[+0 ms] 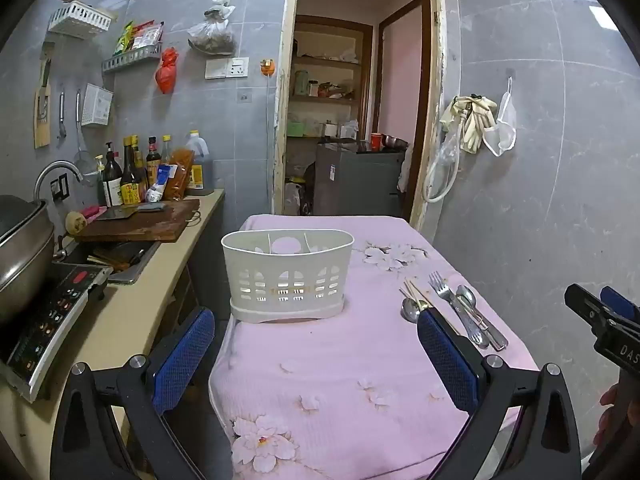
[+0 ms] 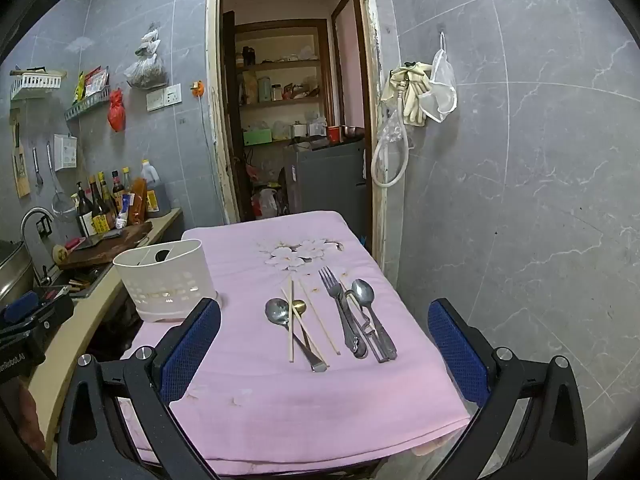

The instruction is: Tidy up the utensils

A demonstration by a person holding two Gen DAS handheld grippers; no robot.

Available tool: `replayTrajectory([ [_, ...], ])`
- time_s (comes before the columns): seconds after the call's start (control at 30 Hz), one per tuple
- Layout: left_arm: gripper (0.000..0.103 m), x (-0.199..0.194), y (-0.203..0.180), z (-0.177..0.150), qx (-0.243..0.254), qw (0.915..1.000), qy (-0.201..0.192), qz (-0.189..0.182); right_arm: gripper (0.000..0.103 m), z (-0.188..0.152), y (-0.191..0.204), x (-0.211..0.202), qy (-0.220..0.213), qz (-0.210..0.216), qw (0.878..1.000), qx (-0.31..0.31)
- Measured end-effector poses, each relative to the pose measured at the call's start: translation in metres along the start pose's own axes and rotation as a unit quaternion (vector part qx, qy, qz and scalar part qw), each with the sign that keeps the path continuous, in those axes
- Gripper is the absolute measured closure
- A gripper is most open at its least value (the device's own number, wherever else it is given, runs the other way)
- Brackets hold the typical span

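A white slotted utensil holder (image 1: 287,276) (image 2: 166,280) stands empty on the left part of the pink flowered tablecloth (image 1: 340,380) (image 2: 320,400). To its right lie loose utensils: a fork (image 2: 335,300) (image 1: 442,288), a spoon (image 2: 365,296), another spoon (image 2: 277,312) (image 1: 411,309), a small gold spoon (image 2: 298,307) and wooden chopsticks (image 2: 291,320). My left gripper (image 1: 316,356) hovers open before the holder, nothing between its blue pads. My right gripper (image 2: 324,352) is open too, short of the utensils and above the table's near edge.
A kitchen counter (image 1: 160,280) runs along the left with an induction hob (image 1: 52,320), a wok, a sink, a cutting board (image 1: 136,224) and bottles. A doorway (image 1: 352,120) opens behind the table. A tiled wall (image 2: 520,200) with hanging gloves stands close on the right.
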State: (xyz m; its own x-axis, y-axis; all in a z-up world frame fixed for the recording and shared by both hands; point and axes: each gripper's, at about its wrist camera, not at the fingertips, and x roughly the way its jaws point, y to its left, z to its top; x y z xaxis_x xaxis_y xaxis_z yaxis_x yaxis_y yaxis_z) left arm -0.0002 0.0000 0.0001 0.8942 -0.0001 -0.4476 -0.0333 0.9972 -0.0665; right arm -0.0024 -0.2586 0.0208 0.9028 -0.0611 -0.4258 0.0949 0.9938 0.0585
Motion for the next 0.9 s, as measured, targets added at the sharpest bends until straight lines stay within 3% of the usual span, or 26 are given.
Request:
replayTrajectory([
  [0.03, 0.001, 0.001, 0.000, 0.000, 0.000, 0.9999, 0.012, 0.001, 0.001, 0.000, 0.000, 0.000, 0.000, 0.000, 1.000, 0.000],
  [0.9, 0.001, 0.001, -0.003, 0.000, 0.003, 1.0000, -0.001, -0.001, 0.001, -0.004, -0.001, 0.000, 0.003, -0.004, 1.000, 0.000],
])
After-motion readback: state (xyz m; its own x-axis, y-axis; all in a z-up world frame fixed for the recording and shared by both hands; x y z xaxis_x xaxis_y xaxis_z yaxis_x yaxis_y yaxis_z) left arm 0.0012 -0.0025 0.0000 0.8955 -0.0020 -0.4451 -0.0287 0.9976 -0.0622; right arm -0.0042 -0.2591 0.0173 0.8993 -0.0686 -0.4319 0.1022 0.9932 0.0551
